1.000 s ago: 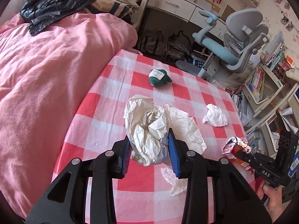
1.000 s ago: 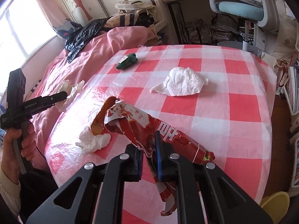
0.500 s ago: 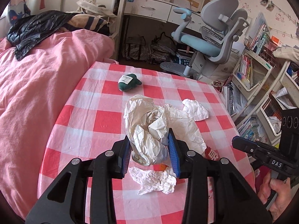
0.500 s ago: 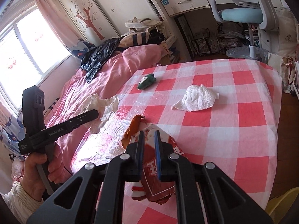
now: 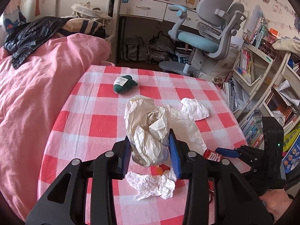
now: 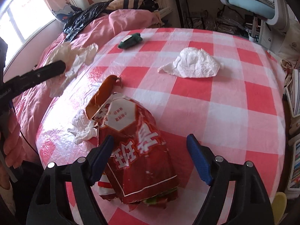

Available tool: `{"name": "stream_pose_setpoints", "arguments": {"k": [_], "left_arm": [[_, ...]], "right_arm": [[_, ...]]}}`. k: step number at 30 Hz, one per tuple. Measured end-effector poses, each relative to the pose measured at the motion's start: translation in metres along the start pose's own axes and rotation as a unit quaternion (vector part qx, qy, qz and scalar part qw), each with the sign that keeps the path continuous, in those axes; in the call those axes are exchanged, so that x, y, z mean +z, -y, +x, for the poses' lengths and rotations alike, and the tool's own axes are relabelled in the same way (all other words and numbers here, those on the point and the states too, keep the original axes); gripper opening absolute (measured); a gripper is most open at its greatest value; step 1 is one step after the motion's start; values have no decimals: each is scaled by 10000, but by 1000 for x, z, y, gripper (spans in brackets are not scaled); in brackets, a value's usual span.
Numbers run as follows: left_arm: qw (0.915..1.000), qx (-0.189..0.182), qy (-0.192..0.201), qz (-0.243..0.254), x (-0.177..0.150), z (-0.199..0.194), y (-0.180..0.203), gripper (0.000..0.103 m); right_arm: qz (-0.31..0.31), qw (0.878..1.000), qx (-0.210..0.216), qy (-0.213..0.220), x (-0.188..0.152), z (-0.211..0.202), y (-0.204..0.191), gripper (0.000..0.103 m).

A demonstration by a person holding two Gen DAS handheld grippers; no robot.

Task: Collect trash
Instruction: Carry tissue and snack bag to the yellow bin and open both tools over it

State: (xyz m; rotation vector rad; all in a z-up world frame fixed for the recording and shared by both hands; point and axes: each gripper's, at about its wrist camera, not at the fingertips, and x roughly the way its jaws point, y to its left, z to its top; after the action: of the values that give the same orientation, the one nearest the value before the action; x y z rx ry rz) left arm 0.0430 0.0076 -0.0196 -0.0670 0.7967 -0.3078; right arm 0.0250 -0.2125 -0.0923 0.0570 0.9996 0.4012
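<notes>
The left gripper [image 5: 150,153] pinched crumpled white paper [image 5: 148,131]. The right gripper [image 6: 150,150] stood spread around a red snack bag [image 6: 138,150] on the checked tablecloth [image 6: 234,112].

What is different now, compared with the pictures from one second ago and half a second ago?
The right gripper has opened and let go of the red snack bag, which now lies on the checked tablecloth between the spread fingers. The left gripper stayed shut on the crumpled paper. The green pouch and the white tissue have not moved.
</notes>
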Motion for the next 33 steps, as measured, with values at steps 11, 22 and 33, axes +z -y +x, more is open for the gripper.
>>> {"name": "stream_pose_setpoints", "arguments": {"k": [11, 22, 33], "left_arm": [[9996, -105, 215, 154, 5, -8, 16, 35], [9973, -439, 342, 469, -8, -21, 65, 35], [9785, -1421, -55, 1493, -47, -15, 207, 35]], "right_arm": [[-25, 9988, 151, 462, 3, -37, -7, 18], [168, 9929, -220, 1157, -9, -123, 20, 18], [662, 9846, -1190, 1093, -89, -208, 104, 18]]}}
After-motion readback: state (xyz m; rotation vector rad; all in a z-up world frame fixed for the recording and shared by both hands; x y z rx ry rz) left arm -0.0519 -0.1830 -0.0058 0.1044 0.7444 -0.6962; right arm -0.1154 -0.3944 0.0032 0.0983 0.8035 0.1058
